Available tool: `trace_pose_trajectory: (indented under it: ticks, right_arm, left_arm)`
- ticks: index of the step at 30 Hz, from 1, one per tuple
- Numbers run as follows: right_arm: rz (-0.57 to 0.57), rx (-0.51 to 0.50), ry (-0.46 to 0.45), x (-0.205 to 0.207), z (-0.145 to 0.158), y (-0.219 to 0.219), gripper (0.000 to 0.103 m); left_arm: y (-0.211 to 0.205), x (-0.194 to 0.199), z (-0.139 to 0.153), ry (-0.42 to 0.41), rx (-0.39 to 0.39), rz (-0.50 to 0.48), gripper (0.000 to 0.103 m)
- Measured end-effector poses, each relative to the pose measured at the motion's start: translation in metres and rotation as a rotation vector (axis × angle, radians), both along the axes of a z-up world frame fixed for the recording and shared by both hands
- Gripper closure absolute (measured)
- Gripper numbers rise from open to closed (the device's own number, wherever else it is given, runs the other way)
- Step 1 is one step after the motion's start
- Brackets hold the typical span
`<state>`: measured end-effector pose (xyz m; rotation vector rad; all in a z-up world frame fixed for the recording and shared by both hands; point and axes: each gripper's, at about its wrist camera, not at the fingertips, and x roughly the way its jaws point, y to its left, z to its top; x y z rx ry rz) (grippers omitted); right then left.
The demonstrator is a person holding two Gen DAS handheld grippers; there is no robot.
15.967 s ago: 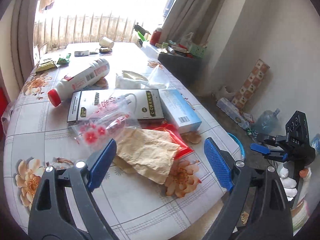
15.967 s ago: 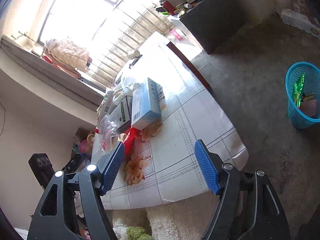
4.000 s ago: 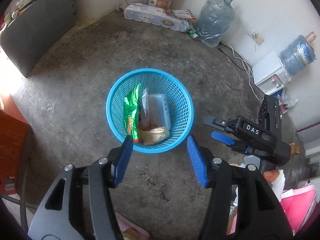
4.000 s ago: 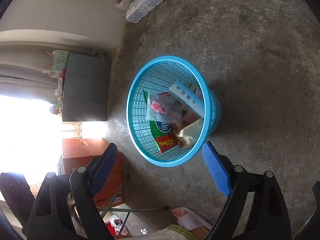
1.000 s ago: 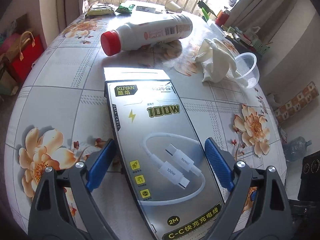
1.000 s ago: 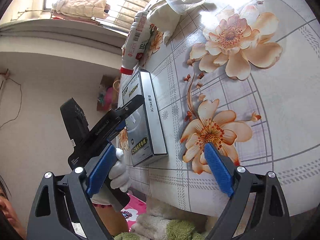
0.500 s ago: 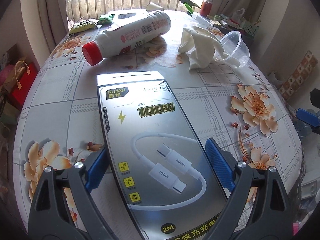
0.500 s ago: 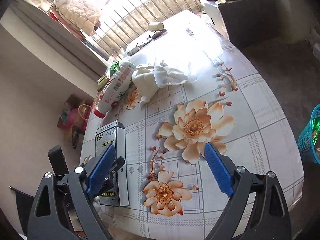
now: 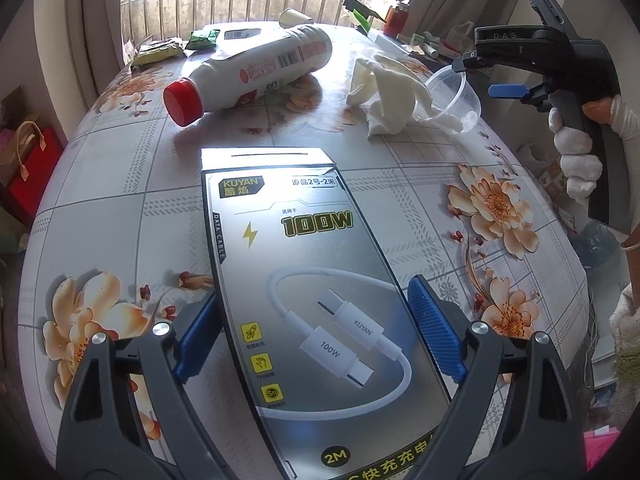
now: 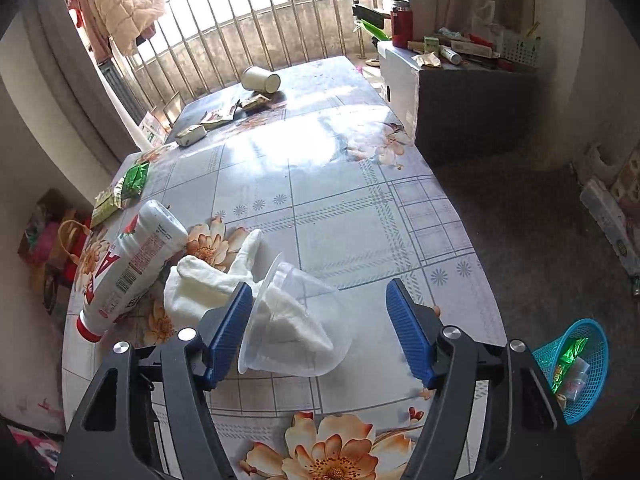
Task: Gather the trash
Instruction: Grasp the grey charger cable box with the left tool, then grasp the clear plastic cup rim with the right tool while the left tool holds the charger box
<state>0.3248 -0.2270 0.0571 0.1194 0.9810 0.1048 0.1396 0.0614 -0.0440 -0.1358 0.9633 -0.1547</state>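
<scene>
A silver cable box (image 9: 304, 264) lies flat on the flowered table (image 9: 120, 184). My left gripper (image 9: 316, 332) straddles its near half, jaws closing, pads just beside the box's long edges and not visibly pressing. A clear plastic cup (image 10: 292, 320) lies on its side against a crumpled white glove (image 10: 200, 284). Around that cup my right gripper (image 10: 320, 332) hovers with jaws closing: the left pad is at the rim, the right pad well apart. A white bottle (image 9: 256, 68) with a red cap lies further back.
On the floor to the right of the table stands a blue basket (image 10: 576, 368) holding wrappers. A paper cup (image 10: 260, 79), green packets (image 10: 134, 178) and small wrappers sit at the table's far end. A grey cabinet (image 10: 472, 112) stands beyond the right edge.
My right gripper has swung from the table's near edge to over the clear cup, and its jaws have narrowed. The left gripper stays over the cable box, rolled slightly.
</scene>
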Motion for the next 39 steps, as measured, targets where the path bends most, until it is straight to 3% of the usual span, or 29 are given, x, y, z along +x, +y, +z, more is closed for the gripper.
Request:
trace_pose_trajectory:
  ticks: [3,5,8,11,13,17,24,30,39]
  right_arm:
    - [0.008,-0.062,0.029,0.002,-0.01,0.005,0.057]
    - [0.004,-0.084,0.028,-0.004,-0.012,0.001,0.06]
    - [-0.001,-0.122,0.027,-0.02,-0.014,-0.008,0.072]
    - [-0.015,-0.127,0.039,-0.037,-0.018,-0.025,0.092]
    - [-0.028,-0.108,0.05,-0.049,-0.021,-0.038,0.096]
    - [-0.041,-0.034,0.07,-0.078,-0.026,-0.062,0.097]
    - [-0.02,0.214,0.123,-0.141,-0.028,-0.09,0.097]
    - [0.005,0.398,0.191,-0.185,-0.044,-0.094,0.096]
    - [-0.009,0.421,0.203,-0.196,-0.056,-0.088,0.093]
  left_arm:
    - [0.001,0.0,0.0,-0.001,-0.004,-0.007,0.018]
    - [0.002,0.0,0.0,-0.003,-0.006,-0.011,0.018]
    - [0.002,0.0,0.0,-0.004,-0.007,-0.012,0.019]
    - [0.002,-0.001,0.0,-0.005,-0.006,-0.011,0.019]
    - [0.002,0.0,0.0,-0.004,-0.008,-0.013,0.019]
    - [0.0,-0.003,0.001,0.003,-0.017,-0.025,0.021]
    - [-0.012,-0.014,0.004,0.043,-0.074,-0.081,0.026]
    - [-0.018,-0.014,0.004,0.082,-0.052,-0.063,0.026]
    - [-0.029,-0.008,0.003,0.099,0.051,-0.051,0.024]
